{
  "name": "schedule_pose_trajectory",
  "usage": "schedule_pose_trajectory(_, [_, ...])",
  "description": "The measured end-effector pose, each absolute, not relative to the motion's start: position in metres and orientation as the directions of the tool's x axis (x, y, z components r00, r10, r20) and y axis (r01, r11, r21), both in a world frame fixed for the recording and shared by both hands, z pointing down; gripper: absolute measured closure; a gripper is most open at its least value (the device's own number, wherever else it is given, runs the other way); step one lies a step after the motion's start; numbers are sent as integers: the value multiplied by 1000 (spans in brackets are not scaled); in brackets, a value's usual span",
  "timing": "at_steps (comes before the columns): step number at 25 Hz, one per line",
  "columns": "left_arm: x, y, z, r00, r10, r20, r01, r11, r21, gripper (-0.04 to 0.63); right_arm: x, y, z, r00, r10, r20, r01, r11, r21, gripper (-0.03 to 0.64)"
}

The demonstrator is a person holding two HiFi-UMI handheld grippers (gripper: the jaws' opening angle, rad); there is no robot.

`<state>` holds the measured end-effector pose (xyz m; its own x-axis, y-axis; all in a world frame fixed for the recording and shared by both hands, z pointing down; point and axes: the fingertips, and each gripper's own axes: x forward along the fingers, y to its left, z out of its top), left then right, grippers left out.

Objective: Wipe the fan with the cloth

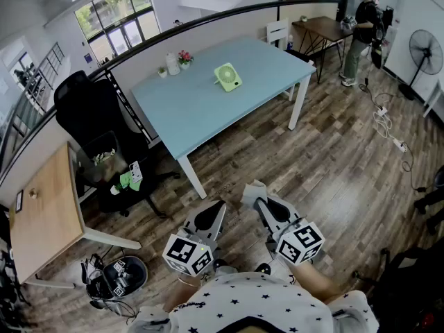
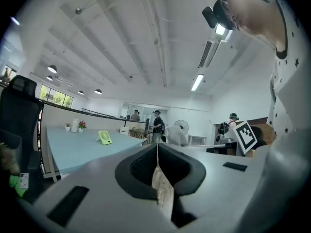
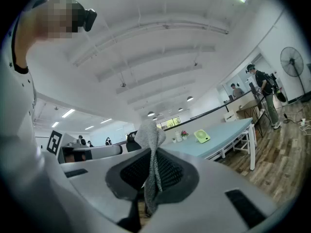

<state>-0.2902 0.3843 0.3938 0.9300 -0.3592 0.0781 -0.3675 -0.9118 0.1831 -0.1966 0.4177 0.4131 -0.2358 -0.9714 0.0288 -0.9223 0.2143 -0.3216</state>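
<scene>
The small green fan (image 1: 227, 77) stands on the light blue table (image 1: 208, 109), far ahead of both grippers. It also shows in the left gripper view as the fan (image 2: 103, 138) and in the right gripper view as the fan (image 3: 201, 137). My right gripper (image 1: 258, 200) is shut on a grey cloth (image 3: 150, 147), whose bunched end sticks up past the jaws as the cloth (image 1: 254, 188). My left gripper (image 1: 216, 208) is shut with nothing in it; its jaws (image 2: 157, 148) meet in a thin line. I hold both grippers low, close to my body, over the wooden floor.
A white bottle and a small flower pot (image 1: 179, 60) stand at the table's far edge. A black office chair (image 1: 97, 127) and a wooden desk (image 1: 41, 214) are at the left. A person (image 1: 361, 26), a standing fan (image 1: 424, 50) and floor cables (image 1: 388, 127) are at the right.
</scene>
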Motion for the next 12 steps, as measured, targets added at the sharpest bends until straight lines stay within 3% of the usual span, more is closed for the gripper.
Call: schedule_pose_trajectory(12, [-265,402,397,913,-397,91,-407,-894,187,563,-170,436,415,-260,-965,20,-909,237,-342,594])
